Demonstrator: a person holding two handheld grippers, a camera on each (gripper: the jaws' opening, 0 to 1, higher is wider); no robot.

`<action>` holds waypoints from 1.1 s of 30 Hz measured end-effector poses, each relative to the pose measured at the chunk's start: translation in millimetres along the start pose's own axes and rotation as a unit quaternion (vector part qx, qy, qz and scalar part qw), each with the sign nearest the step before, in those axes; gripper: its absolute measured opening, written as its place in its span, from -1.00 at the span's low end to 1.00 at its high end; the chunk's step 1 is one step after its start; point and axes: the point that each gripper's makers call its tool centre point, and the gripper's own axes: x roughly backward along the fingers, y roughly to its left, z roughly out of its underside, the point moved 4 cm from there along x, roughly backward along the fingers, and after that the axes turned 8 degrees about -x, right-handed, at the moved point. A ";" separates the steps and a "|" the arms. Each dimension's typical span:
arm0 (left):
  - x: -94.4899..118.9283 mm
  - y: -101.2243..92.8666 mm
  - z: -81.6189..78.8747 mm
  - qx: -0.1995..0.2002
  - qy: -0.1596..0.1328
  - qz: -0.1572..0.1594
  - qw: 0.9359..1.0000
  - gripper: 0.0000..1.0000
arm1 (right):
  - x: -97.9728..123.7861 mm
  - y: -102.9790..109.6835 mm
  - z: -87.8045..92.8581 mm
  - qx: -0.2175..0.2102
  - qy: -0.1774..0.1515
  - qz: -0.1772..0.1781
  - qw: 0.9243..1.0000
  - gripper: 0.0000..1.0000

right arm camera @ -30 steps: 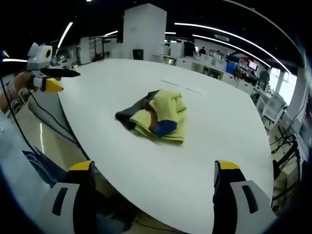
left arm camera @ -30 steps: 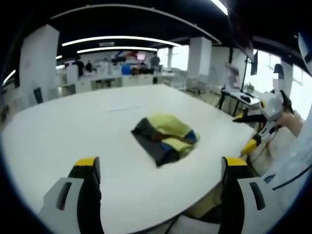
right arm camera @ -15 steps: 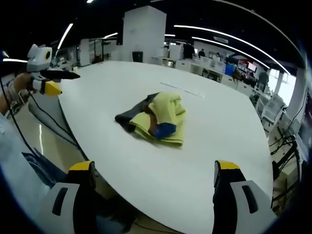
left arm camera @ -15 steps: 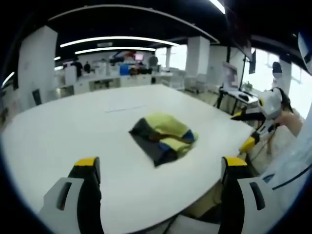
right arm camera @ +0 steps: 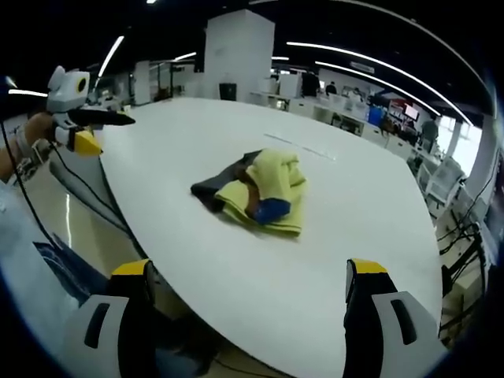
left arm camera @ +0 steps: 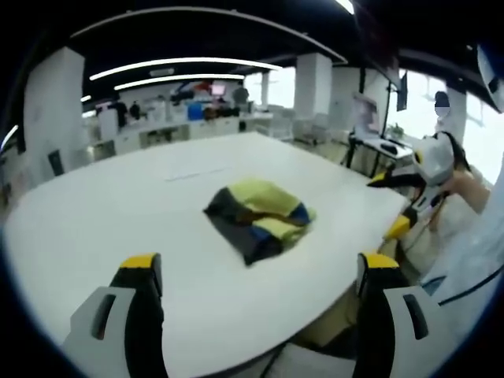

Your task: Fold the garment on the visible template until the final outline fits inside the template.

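Crumpled yellow-and-dark garment (left arm camera: pixel 257 218) lies on white table (left arm camera: pixel 94 220), both tools apart.

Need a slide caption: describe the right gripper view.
Open right gripper faces a crumpled yellow garment on the white table.

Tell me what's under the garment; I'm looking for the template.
Only the white table shows around the bundled garment. Faint lines lie beyond it. Whatever is beneath it is covered.

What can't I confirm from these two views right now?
- Template: faint marks on the table beyond the garment, too small and blurred in both views.
- Garment's underside and inner folds: hidden by its own bundled layers.
- Table's near edge: cut off behind both grippers' jaws.
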 end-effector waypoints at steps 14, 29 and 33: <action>-4.5 5.3 -10.8 -0.040 -0.006 0.000 0.999 0.88 | -3.7 -2.7 -10.2 0.012 -0.015 0.002 1.000 1.00; -14.0 8.1 -18.9 -0.084 -0.017 0.011 0.996 0.80 | -8.2 -3.6 -15.7 0.016 -0.024 0.003 1.000 0.99; -17.2 10.1 -20.6 -0.097 -0.017 0.010 0.995 0.72 | -11.7 -1.5 -14.9 0.016 -0.018 -0.003 1.000 0.89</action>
